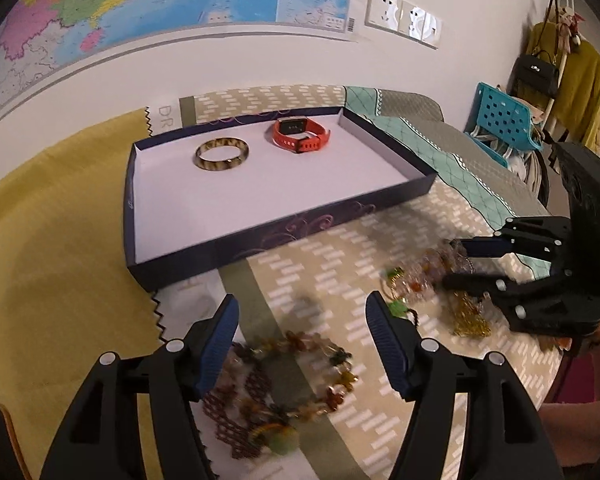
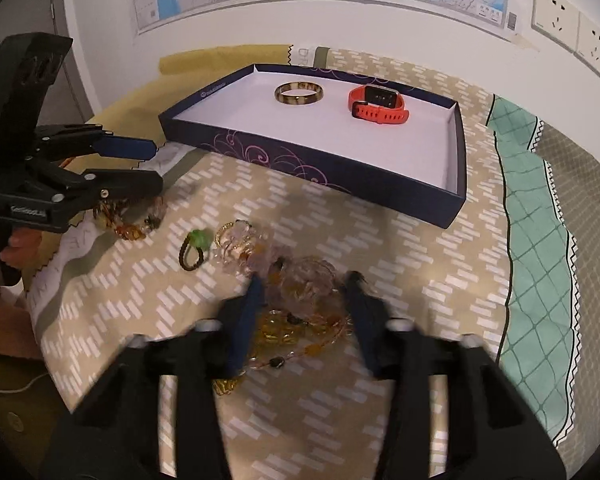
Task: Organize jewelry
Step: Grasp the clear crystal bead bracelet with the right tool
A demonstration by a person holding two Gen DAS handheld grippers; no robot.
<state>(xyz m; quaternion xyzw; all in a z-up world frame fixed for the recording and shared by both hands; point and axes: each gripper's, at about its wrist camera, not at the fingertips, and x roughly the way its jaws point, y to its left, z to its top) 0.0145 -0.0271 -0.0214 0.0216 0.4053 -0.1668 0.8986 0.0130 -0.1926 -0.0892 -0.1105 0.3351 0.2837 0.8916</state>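
Note:
A dark blue tray (image 1: 284, 236) (image 2: 340, 178) with a white floor holds a tortoiseshell bangle (image 1: 221, 153) (image 2: 299, 93) and an orange-red smartwatch (image 1: 301, 134) (image 2: 377, 105). My left gripper (image 1: 302, 344) (image 2: 156, 166) is open above a brown bead necklace (image 1: 300, 384) on the cloth. My right gripper (image 2: 306, 284) (image 1: 454, 264) is open, its jaws either side of a heap of pink and amber bead jewelry (image 2: 300, 292) (image 1: 428, 276). A dark cord ring with a green stone (image 2: 196, 246) lies left of the heap.
The table wears a beige patterned cloth (image 2: 380, 320), a yellow cloth (image 1: 60, 240) at left and a teal and grey cloth (image 2: 540, 240) at right. A map hangs on the wall (image 1: 260, 64) behind. A blue chair (image 1: 504, 120) stands far right.

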